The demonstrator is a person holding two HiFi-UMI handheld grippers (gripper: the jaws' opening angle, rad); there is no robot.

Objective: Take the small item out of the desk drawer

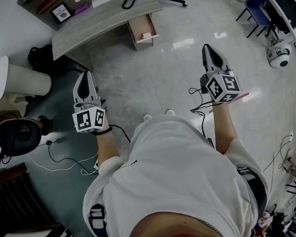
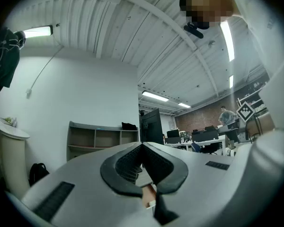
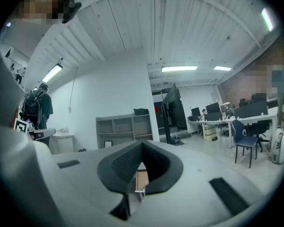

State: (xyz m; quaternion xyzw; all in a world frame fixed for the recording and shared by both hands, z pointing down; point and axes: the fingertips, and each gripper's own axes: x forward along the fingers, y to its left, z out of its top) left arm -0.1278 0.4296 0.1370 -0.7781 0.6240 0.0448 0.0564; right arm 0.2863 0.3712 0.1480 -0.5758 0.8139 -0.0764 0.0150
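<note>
Across pale floor (image 1: pixel 177 78) the desk drawer (image 1: pixel 142 29) stands open, small item (image 1: pixel 147 34) inside. Left gripper (image 1: pixel 85 76) and right gripper (image 1: pixel 207 50) are closed, empty, well apart from it; the whole reach and pick-up remains

Bare floor (image 1: pixel 177 78) lies open between the person and the desk (image 1: pixel 103 21). The desk's drawer (image 1: pixel 142 29) stands pulled out toward the room, uncovered on top and open to a reach from above or from the front. The left gripper (image 1: pixel 86 78) and the right gripper (image 1: pixel 208 51), jaws closed, hang well short of it over clear floor. At left, a white round stand (image 1: pixel 19 78) and a black bag (image 1: pixel 39 57) crowd the desk's near corner, and cables (image 1: pixel 64 162) trail across the floor beside the person. A blue chair (image 1: pixel 259 6) and a white domed device (image 1: pixel 278 55) stand well apart from the drawer, at right.
</note>
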